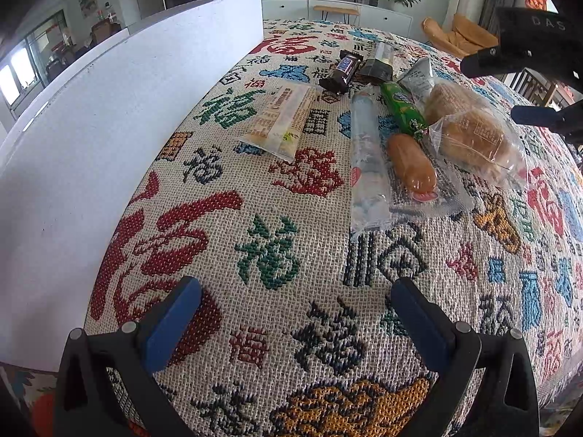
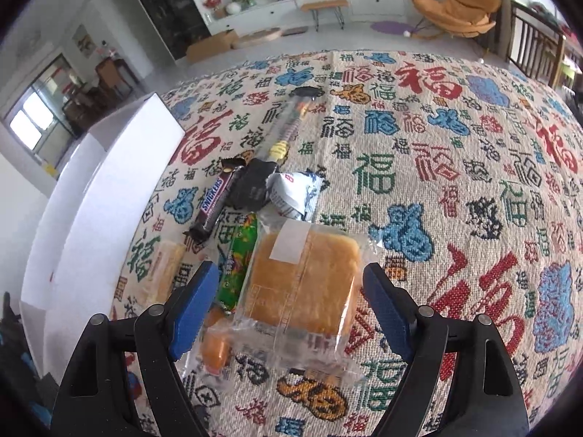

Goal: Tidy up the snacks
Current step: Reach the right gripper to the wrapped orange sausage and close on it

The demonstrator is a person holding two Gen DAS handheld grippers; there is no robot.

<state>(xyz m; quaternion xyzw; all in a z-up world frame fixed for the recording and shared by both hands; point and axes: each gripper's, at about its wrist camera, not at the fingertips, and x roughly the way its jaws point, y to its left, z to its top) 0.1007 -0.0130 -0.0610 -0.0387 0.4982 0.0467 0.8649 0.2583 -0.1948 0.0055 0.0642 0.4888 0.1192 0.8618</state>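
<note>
Left gripper (image 1: 297, 315) low in the left wrist frame, blue-padded fingers (image 1: 173, 322) spread wide, nothing between them but patterned cloth (image 1: 277, 196) over the counter. Right gripper (image 2: 291, 304) low in the right wrist frame, fingers (image 2: 195, 313) likewise apart, straddling a bagged square cake (image 2: 302, 284) without touching it. Same gripper seen at the upper right edge of the left wrist frame, hovering over the snack pile.

Snacks clustered on the cloth, upper centre-right of the left wrist frame: bagged square cake at the right end; an orange sausage-shaped roll (image 1: 411, 162) in clear wrap just left of it; a green wrapped pack (image 1: 402, 109) lying between the two and partly under them; a long clear tube pack (image 1: 366, 160) alongside; a pale yellow wrapped bar (image 1: 282, 120) apart to the left; a Snickers bar (image 1: 342, 71) farther up; a dark wrapped stick (image 1: 377, 62) beside it; a white-and-blue pouch (image 1: 417, 80) tucked against the cake bag.

White box (image 1: 109, 116) filling the left side of the left wrist frame, its tall wall bordering the cloth; open top with inner dividers visible at the left of the right wrist frame. No snack visible inside from these angles.
</note>
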